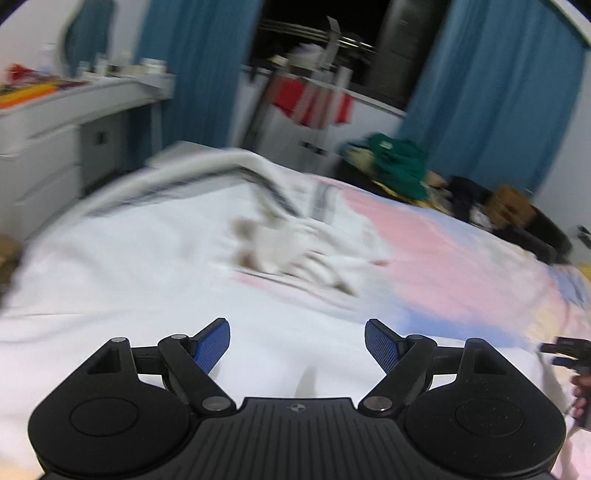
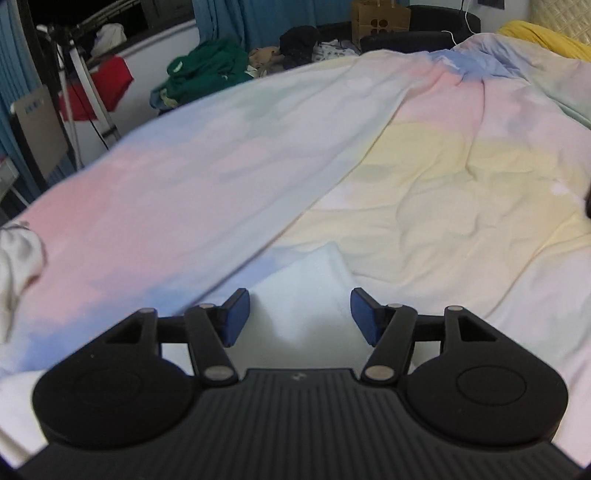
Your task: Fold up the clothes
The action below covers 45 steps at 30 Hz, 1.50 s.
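Observation:
A crumpled white garment (image 1: 295,251) lies on the bed, blurred, ahead of my left gripper (image 1: 297,345), which is open and empty above the white part of the bedding. An edge of the same white garment (image 2: 16,254) shows at the far left of the right wrist view. My right gripper (image 2: 299,314) is open and empty, low over the pastel pink, blue and yellow bed cover (image 2: 424,177). The right gripper's tip (image 1: 565,350) shows at the right edge of the left wrist view.
A pile of clothes with a green garment (image 2: 207,70) lies on dark furniture beyond the bed. A drying rack with a red cloth (image 1: 314,99) stands by the blue curtains (image 1: 491,92). A white dresser (image 1: 55,136) is to the left. A cardboard box (image 2: 378,16) sits at the back.

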Motion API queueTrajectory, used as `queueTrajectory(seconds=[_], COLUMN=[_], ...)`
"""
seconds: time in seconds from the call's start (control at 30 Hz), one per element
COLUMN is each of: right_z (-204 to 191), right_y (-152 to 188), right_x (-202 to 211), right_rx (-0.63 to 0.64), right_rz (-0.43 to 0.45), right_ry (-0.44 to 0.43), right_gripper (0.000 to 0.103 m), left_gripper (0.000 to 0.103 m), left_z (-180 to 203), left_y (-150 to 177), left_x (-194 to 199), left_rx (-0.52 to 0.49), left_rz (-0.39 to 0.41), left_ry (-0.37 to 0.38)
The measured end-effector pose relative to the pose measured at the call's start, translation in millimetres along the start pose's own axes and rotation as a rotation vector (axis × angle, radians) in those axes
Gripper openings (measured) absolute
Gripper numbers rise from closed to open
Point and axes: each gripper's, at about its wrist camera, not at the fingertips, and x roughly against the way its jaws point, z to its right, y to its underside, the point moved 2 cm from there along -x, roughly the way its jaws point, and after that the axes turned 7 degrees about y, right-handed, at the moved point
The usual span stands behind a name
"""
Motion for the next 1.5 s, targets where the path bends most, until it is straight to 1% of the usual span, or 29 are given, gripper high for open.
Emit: queueTrajectory(seconds=[0.03, 0.07, 0.17, 0.23, 0.27, 0.3, 0.37, 0.4, 0.43, 0.5, 0.6, 0.73, 0.77, 0.87, 0.93, 0.97, 1.03, 1.13, 1.33, 1.43, 1.5], right_z=[2, 0, 3, 4, 2, -1, -8, -12, -12, -12, -9, 5, 10, 20, 34, 37, 37, 30, -8, -26, -39], right_y=[1, 9, 15, 16, 17, 17, 18, 19, 18, 17, 13, 1, -2, 3, 14, 18, 18, 15, 9, 9, 12], right_x=[-8, -10, -14, -9, -10, -8, -4, -2, -1, 1, 8, 29, 33, 18, 1, -3, -3, 11, 63, 90, 104], right_rx=[0.003, -0.002, -0.036, -0.061, -0.066, -0.046, -0.007, 0.013, 0.004, -0.013, -0.046, -0.128, -0.148, -0.104, -0.192, -0.202, -0.183, -0.186, -0.076, -0.036, -0.013], right_rz=[-0.011, -0.022, -0.024, -0.026, -0.041, -0.043, -0.046, -0.048, -0.048, -0.04, -0.006, 0.117, 0.146, 0.132, 0.043, 0.026, 0.035, 0.081, 0.199, 0.244, 0.26], right_ry=[-0.013, -0.03, -0.068, -0.127, -0.18, -0.176, -0.168, -0.164, -0.167, -0.16, -0.124, -0.053, -0.031, 0.096, 0.043, 0.045, 0.065, 0.044, -0.007, -0.081, -0.14], right_gripper=[0.065, 0.065, 0.067, 0.067, 0.067, 0.063, 0.042, 0.016, 0.012, 0.009, 0.007, 0.005, 0.003, 0.003, 0.003, 0.003, 0.003, 0.004, 0.004, 0.005, 0.005], left_gripper=[0.081, 0.081, 0.08, 0.08, 0.08, 0.08, 0.08, 0.08, 0.08, 0.08, 0.08, 0.08, 0.08, 0.08, 0.08, 0.08, 0.08, 0.08, 0.08, 0.08, 0.08], left_z=[4, 6, 8, 5, 2, -2, -6, -8, -8, -8, -7, -7, -6, -6, -6, -5, -5, -3, 4, 8, 12], left_y=[9, 18, 37, 43, 45, 46, 47, 48, 48, 48, 48, 47, 47, 47, 47, 47, 48, 47, 43, 36, 26], left_x=[-16, -27, -52, -59, -58, -57, -55, -54, -53, -49, -42, -34, -32, -28, -28, -29, -29, -28, -19, -14, -9], left_rx=[-0.004, -0.01, -0.061, -0.06, -0.046, -0.031, -0.011, -0.002, 0.0, -0.002, -0.006, -0.012, -0.013, -0.019, -0.026, -0.032, -0.042, -0.054, -0.084, -0.108, -0.119], left_rz=[-0.01, -0.029, -0.11, -0.133, -0.134, -0.132, -0.126, -0.123, -0.12, -0.115, -0.106, -0.095, -0.092, -0.084, -0.083, -0.082, -0.083, -0.075, -0.044, -0.04, -0.034], left_ry=[0.024, 0.034, 0.018, -0.001, 0.001, 0.002, 0.003, 0.003, 0.0, -0.009, -0.023, -0.042, -0.046, -0.061, -0.071, -0.077, -0.086, -0.092, -0.091, -0.114, -0.128])
